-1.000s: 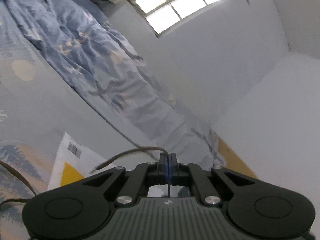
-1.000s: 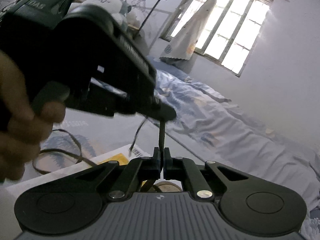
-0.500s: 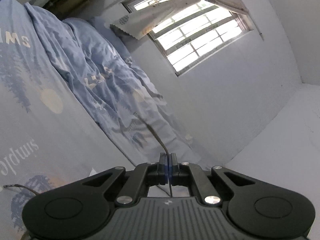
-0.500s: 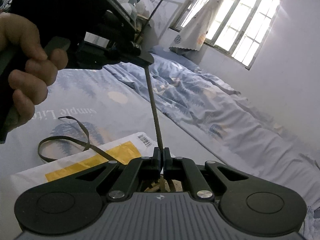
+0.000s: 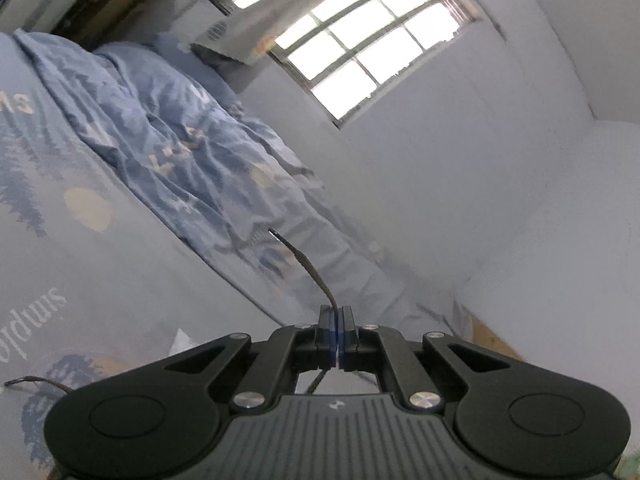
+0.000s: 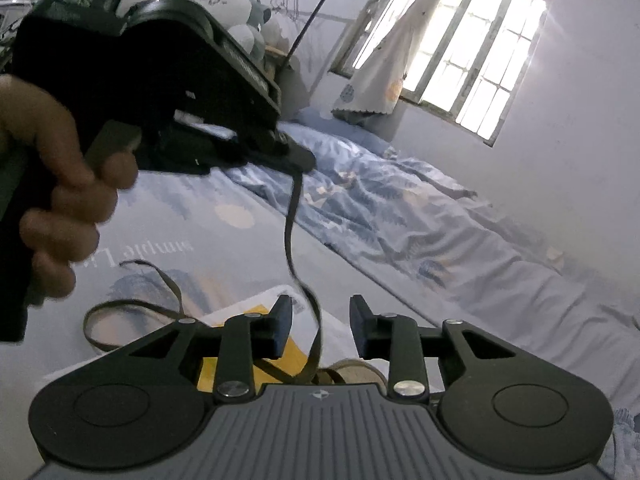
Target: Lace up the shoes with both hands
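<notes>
**Lace held on one side only; slip risk**

Left wrist view: the left hand-held gripper (image 5: 335, 322) is clamped on the shoelace (image 5: 308, 266), whose short tip stands free above the jaws. With so little lace past the pads, a tug could pull it out.

Right wrist view: the right hand-held gripper (image 6: 320, 330) stands apart, the lace hanging slack between its fingers down toward the shoe (image 6: 352, 374), barely visible below. Closing off-centre would miss the lace. The loose loop left of the shoe, lying on the envelope (image 6: 248, 310), could snag.

Left tool (image 5: 338, 322) clamps lace (image 5: 310, 270) above bedsheet (image 5: 120, 260).
</notes>
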Demonstrator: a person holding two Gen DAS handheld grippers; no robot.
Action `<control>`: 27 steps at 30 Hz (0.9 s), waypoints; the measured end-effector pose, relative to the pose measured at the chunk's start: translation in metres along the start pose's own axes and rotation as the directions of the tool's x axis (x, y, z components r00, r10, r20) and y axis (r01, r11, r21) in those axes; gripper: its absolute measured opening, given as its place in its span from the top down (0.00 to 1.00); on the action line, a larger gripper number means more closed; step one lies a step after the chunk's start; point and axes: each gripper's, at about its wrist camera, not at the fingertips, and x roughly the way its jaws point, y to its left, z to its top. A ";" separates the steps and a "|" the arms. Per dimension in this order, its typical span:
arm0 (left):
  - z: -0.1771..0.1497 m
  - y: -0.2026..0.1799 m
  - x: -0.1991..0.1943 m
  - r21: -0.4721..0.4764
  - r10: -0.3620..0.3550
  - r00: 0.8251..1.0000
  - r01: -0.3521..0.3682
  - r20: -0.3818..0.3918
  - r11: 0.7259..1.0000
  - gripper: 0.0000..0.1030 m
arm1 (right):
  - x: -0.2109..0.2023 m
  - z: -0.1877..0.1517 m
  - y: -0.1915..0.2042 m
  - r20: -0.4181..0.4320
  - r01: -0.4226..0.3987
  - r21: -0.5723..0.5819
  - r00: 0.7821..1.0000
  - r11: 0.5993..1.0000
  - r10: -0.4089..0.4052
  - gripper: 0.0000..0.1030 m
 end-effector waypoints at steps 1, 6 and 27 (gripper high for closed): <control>-0.002 -0.003 0.002 0.017 -0.013 1.000 0.013 -0.016 1.000 1.00 | -0.001 0.001 0.000 0.006 0.005 0.006 1.000 1.000 -0.005 0.70; -0.017 -0.017 0.016 0.052 -0.115 0.982 0.124 -0.148 0.991 1.00 | -0.007 0.005 -0.006 0.045 0.037 0.045 0.998 0.998 -0.039 0.70; -0.029 -0.011 0.023 -0.060 -0.211 0.954 0.202 -0.215 0.977 1.00 | -0.010 0.008 -0.009 0.067 0.120 0.019 0.990 0.993 -0.121 0.97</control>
